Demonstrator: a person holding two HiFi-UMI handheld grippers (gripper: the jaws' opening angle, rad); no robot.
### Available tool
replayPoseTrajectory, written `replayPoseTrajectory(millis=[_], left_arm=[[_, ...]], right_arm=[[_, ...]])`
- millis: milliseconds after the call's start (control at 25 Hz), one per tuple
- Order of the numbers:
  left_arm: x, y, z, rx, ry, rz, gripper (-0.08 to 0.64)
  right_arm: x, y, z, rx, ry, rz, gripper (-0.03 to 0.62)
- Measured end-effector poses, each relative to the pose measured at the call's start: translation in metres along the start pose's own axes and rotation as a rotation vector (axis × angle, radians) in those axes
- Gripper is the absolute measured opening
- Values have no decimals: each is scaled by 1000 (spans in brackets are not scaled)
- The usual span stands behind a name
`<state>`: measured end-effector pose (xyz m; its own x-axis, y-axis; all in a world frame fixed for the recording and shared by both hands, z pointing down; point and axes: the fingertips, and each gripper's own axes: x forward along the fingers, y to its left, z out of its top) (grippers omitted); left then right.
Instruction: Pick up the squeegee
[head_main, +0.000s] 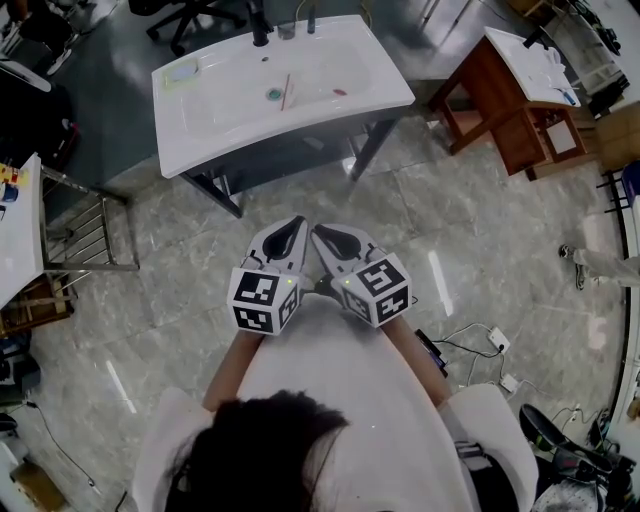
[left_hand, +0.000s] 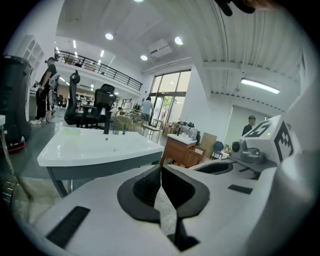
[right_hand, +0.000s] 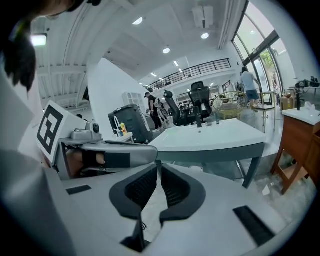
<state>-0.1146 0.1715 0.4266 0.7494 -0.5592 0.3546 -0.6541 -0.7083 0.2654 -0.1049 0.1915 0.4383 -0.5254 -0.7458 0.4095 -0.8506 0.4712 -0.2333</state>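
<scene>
White casings filled six o'clock: the left gripper (left_hand: 160, 170) and right gripper (right_hand: 159, 170) sat side by side before the chest, each with jaws pressed together on nothing. Marble floor (head_main: 480, 230) lay between them and the sink (head_main: 200, 140) at twelve o'clock. In its basin, well apart from both tools, lay a thin reddish rod, most likely the squeegee (head_main: 285, 90), untouched. By my reading nothing was done yet: approach, opening, grasp and lift were all left.
</scene>
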Motion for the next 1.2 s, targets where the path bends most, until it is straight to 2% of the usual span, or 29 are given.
replayPoseTrajectory(millis=[320,1200], left_arm=[[-6,3,-2,3,-6,17,28],[15,26,7,-20,-6,77,28]], right_arm=[[1,8,-2,-23,8,-3,29],[23,-22,6,5,-3,12,29]])
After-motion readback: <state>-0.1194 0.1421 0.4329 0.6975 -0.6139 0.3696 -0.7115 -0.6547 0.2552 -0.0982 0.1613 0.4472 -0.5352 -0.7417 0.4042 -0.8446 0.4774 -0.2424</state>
